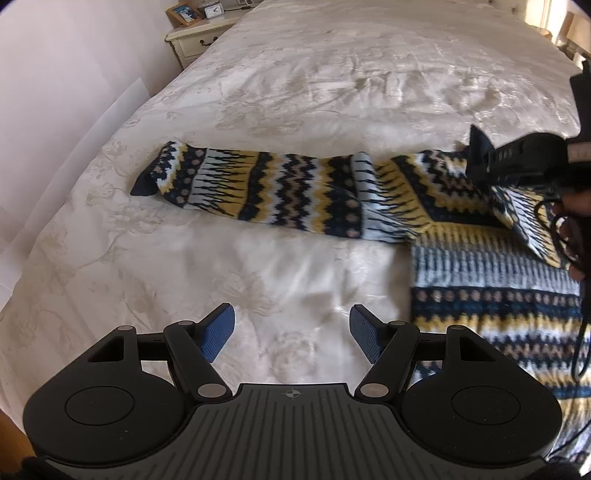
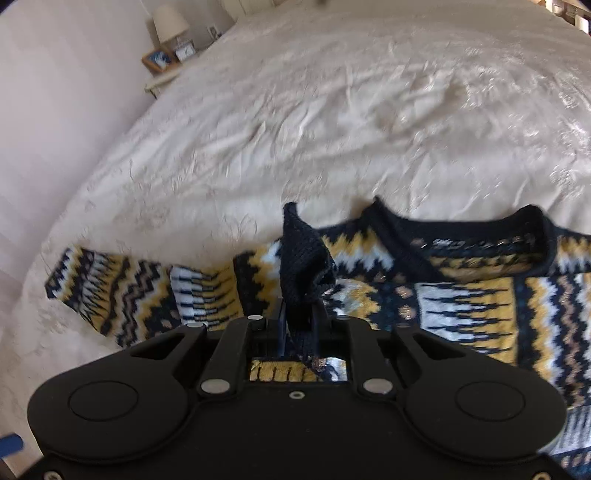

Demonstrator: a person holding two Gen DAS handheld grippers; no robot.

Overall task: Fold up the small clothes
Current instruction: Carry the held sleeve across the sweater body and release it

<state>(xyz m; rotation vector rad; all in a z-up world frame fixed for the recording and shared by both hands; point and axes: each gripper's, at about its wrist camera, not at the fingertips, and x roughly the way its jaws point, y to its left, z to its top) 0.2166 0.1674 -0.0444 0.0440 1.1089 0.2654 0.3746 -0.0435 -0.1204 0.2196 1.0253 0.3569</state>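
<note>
A patterned knitted sweater [image 2: 480, 295] in navy, mustard yellow and pale grey zigzag bands is lying spread on a cream floral-embossed bedspread [image 1: 295, 92], its navy ribbed neckline [image 2: 461, 221] facing away from the right wrist camera. One long sleeve [image 1: 258, 184] is stretching out flat to the side, ending in a navy ribbed cuff [image 1: 144, 186] well apart from the body. The right gripper [image 2: 299, 317] is pinching the navy cuff of the other sleeve [image 2: 301, 258] between its narrow jaws — the dark knit is standing up out of the fingers in a peak above the chest of the sweater, which suggests that this sleeve is being carried across the front to fold it inward; the jaws look barely parted, and the fabric is sitting between them. The left gripper [image 1: 291, 332] is hovering over bare bedspread with its blue-padded fingers [image 1: 218, 332] standing wide and holding nothing — probably on its way toward the outstretched sleeve for the matching fold. In the left wrist view the right gripper [image 1: 517, 158] is showing as a dark blurred shape over the sweater's shoulder. No container is in view; a cream bedside cabinet [image 1: 192, 40] with a framed picture [image 1: 183, 14] and a small clock [image 1: 213, 10] is standing beside the bed.
</note>
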